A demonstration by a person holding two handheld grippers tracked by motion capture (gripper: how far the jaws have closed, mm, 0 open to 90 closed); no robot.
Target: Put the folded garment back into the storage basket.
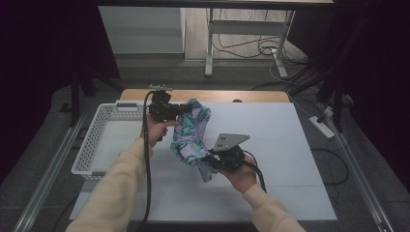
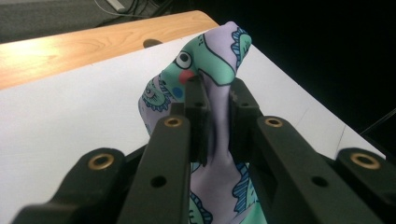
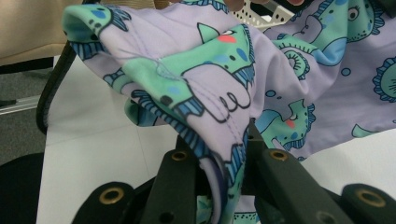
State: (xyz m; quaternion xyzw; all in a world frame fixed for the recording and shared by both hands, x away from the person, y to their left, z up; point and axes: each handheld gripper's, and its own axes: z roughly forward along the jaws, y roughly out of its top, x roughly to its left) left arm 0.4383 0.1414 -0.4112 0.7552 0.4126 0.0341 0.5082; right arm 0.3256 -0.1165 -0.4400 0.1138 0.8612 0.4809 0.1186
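Both grippers are pinching the dinosaur-print garment (image 1: pixel 191 135) above the white table mat (image 1: pixel 270 145), the left gripper (image 1: pixel 181 112) clamping its far end, the right gripper (image 1: pixel 211 160) its near end.

No readable text, label, brand, number or sign appears on anything in these views.

Lilac cloth (image 1: pixel 191 137), green-blue dinosaur print, bunched, hanging above white table, pinched at 2 ends.
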